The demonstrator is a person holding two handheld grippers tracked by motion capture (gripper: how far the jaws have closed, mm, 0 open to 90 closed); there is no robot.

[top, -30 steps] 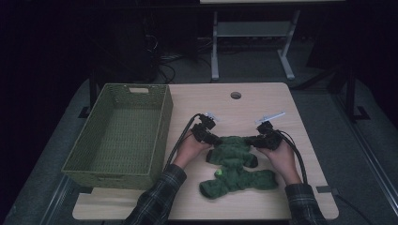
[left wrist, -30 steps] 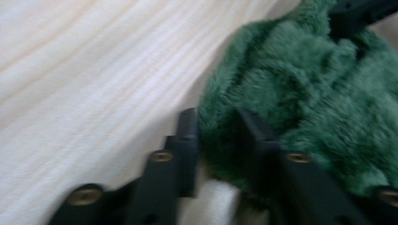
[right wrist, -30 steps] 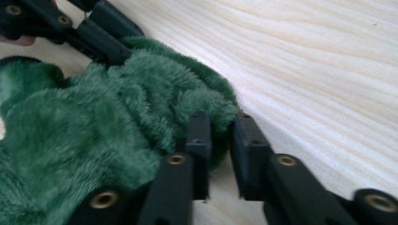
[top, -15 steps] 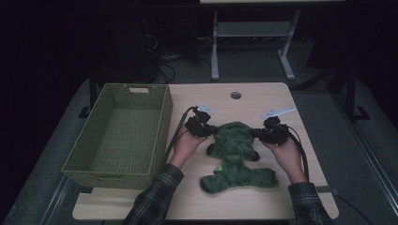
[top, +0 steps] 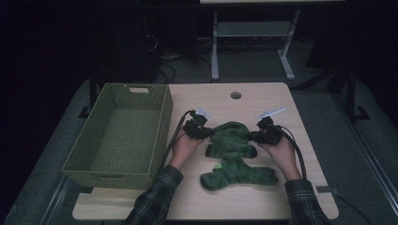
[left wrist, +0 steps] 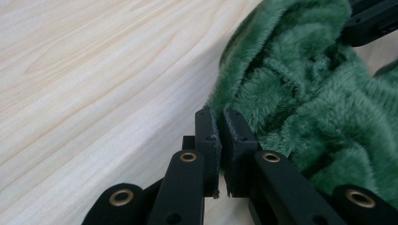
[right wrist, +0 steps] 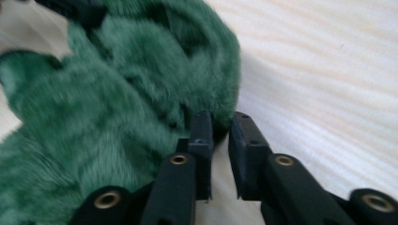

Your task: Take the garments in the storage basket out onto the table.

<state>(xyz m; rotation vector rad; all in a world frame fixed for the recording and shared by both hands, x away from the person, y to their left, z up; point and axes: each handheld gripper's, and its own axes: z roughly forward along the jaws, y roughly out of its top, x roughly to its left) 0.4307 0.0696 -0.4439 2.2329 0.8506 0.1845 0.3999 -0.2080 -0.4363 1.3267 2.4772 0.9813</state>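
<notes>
- The green fleece garment lies on the pale wooden counter, just right of the woven green basket and apart from it.
- The left gripper is clamped on the garment's upper left edge; in the left gripper view the jaws have just been closing and opening a touch, and a thin fold of pile sits pinched between them.
- The right gripper has hold of the upper right edge. Its jaws stand a little apart in the right gripper view, with the plush rim tucked in at their tips, so I read it as grasping the cloth.
- A second ago both grippers sat closer together over the bunched top of the garment. Now they are spread to either side and the upper part looks stretched wider and flatter.
- The lower half is crumpled near the person's sleeves.
- My guess is that they are opening the piece out to fold it, or to lift it into the empty basket; both corners look secured, so that could go ahead.
</notes>
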